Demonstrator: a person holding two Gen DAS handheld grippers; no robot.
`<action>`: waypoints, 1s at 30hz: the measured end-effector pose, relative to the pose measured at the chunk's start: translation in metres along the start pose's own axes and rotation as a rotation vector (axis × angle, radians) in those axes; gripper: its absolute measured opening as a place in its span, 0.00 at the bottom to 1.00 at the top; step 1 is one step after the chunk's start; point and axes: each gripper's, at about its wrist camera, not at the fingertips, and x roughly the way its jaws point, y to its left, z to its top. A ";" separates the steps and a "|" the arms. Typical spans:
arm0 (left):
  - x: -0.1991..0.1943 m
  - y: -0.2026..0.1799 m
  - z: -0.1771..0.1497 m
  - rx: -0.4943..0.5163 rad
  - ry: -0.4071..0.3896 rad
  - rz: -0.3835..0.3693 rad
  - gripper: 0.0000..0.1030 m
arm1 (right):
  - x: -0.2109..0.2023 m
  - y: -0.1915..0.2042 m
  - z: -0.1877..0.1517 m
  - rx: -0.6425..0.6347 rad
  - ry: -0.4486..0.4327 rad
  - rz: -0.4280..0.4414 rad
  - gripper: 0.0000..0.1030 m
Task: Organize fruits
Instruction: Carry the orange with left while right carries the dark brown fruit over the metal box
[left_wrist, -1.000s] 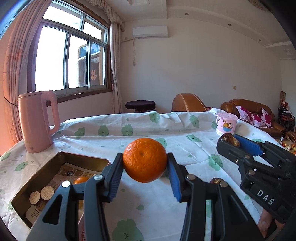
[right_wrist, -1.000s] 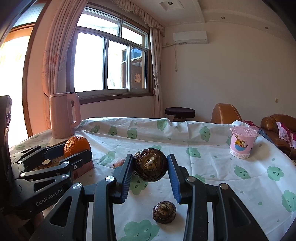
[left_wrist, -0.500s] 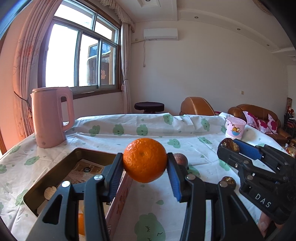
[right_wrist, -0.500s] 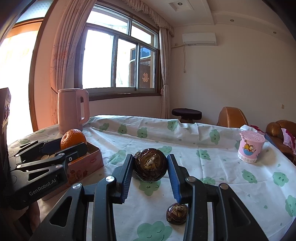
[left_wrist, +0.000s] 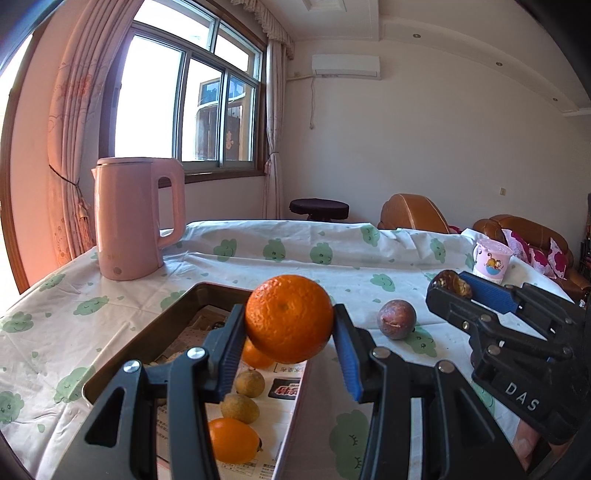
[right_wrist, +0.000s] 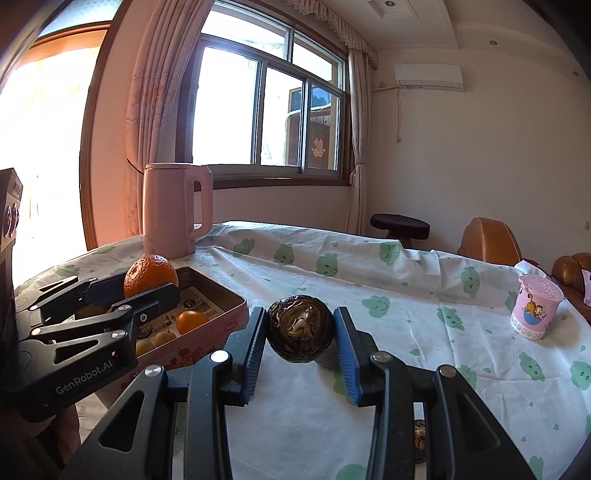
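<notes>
Carry-to-tin step. Left gripper (left_wrist: 290, 350) clamps the orange (left_wrist: 289, 323) over the tin (left_wrist: 162, 328); right gripper (right_wrist: 300, 360) clamps a brown fruit (right_wrist: 301, 328), tin at nine o'clock. Next: lower, then release inside.

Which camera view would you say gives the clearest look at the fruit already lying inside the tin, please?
The left wrist view: it looks down into the tin, showing several small fruits separately. The right wrist view shows them farther off, partly hidden behind the left gripper.

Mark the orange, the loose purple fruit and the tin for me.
orange (left_wrist: 289, 318), left wrist view, middle of peel
purple fruit (left_wrist: 396, 319), left wrist view, its front face
tin (left_wrist: 173, 317), left wrist view, inner left wall
</notes>
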 end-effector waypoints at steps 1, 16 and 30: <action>0.000 0.003 0.000 -0.004 0.003 0.005 0.46 | 0.002 0.003 0.002 -0.004 -0.001 0.007 0.38; -0.004 0.042 -0.002 -0.047 0.025 0.081 0.46 | 0.023 0.042 0.022 -0.050 0.001 0.085 0.38; -0.006 0.065 -0.006 -0.073 0.045 0.119 0.46 | 0.040 0.069 0.027 -0.083 0.019 0.127 0.38</action>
